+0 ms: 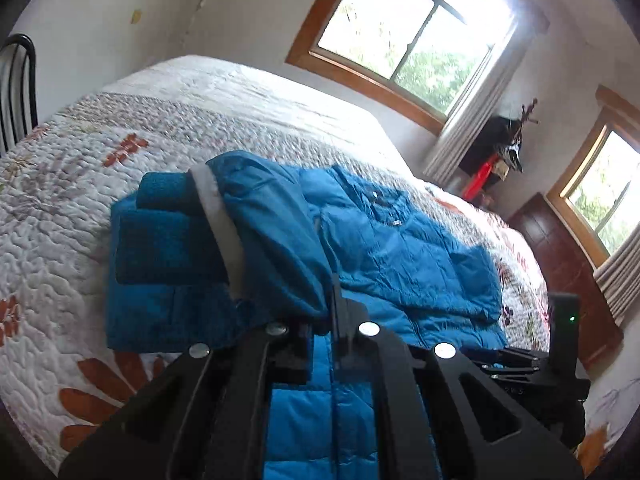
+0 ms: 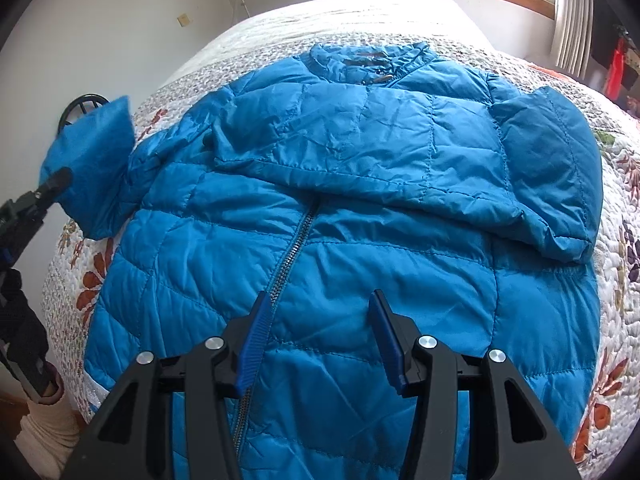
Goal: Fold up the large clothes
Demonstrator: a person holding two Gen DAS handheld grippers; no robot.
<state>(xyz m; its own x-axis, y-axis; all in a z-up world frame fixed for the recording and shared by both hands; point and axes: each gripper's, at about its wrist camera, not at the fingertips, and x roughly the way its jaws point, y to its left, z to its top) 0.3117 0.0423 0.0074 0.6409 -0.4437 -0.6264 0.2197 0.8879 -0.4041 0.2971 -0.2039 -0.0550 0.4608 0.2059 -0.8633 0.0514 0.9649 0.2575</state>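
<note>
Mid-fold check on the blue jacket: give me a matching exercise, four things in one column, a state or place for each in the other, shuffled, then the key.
Things
1. left gripper
2. right gripper
3. right sleeve
4. zipper

States
A. folded across the chest
B. shut on the left sleeve, lifted off the quilt
C. runs down the front of the jacket, closed
D. jaws open above the lower front, nothing between the pads

Pairs: 1-B, 2-D, 3-A, 4-C
</note>
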